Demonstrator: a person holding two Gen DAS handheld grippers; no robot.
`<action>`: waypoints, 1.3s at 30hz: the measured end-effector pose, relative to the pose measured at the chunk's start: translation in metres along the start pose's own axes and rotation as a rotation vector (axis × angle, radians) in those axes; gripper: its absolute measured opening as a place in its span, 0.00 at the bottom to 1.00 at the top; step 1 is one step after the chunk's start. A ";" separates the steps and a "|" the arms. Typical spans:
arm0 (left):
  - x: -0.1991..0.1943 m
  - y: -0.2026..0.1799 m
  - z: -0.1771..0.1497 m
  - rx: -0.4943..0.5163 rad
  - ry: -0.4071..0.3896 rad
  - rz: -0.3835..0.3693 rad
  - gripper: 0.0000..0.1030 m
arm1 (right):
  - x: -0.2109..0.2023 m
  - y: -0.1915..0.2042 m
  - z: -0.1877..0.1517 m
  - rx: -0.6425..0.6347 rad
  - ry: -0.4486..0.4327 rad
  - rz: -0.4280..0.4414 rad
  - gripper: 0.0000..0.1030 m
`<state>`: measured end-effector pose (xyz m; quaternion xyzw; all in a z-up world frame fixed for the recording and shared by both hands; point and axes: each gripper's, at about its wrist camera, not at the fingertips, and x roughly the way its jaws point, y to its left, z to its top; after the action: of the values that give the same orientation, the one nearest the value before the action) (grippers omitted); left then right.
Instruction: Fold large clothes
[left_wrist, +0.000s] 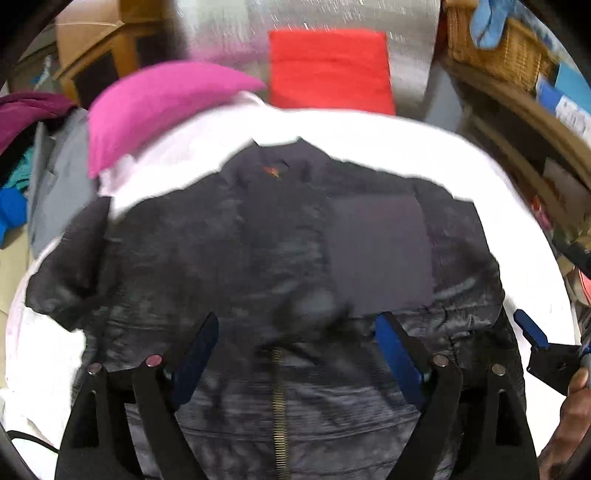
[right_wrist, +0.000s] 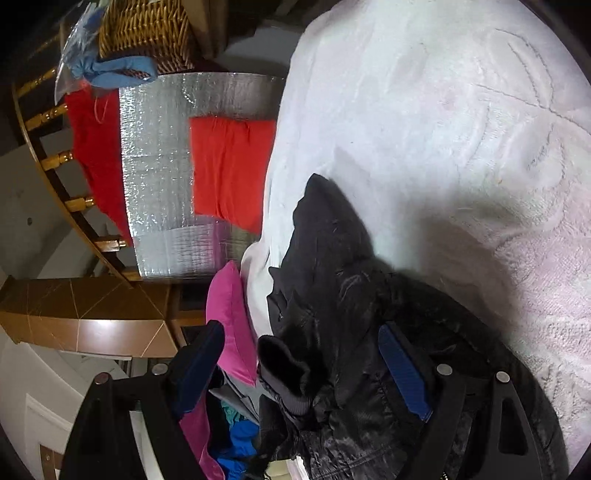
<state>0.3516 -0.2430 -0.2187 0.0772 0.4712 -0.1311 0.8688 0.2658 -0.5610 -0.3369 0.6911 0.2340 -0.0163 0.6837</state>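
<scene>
A dark, shiny zip-up jacket (left_wrist: 258, 240) lies spread on a white bedspread (left_wrist: 388, 140), collar at the far side and its brass zip (left_wrist: 279, 402) running toward me. My left gripper (left_wrist: 297, 321) hovers over the near part of the jacket, jaws wide open with nothing pinched. In the right wrist view the jacket's sleeve and ribbed cuff (right_wrist: 284, 373) are bunched between the fingers of my right gripper (right_wrist: 301, 332). Its jaws stand open; the left finger is clear of the cloth. A blue fingertip (left_wrist: 528, 328) of the right gripper and a hand (left_wrist: 576, 406) show at the jacket's right edge.
A pink pillow (left_wrist: 159, 103) and a red cushion (left_wrist: 328, 70) lie beyond the jacket against a silver foil panel (right_wrist: 159, 155). Piled clothes (left_wrist: 40, 155) sit at the left. A wicker basket (left_wrist: 498, 44) and wooden shelves stand at the right.
</scene>
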 end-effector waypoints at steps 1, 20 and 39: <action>0.007 -0.004 0.004 -0.011 0.022 -0.012 0.85 | 0.001 -0.002 0.001 0.008 0.005 -0.002 0.85; 0.041 0.012 0.029 -0.138 0.017 -0.014 0.26 | 0.014 0.003 0.002 -0.057 0.060 -0.063 0.85; 0.010 0.164 -0.038 -0.359 0.023 0.118 0.27 | 0.037 0.020 -0.023 -0.161 0.076 -0.109 0.85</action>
<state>0.3758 -0.0780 -0.2455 -0.0500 0.4917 0.0073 0.8693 0.2990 -0.5275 -0.3296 0.6202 0.2977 -0.0083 0.7257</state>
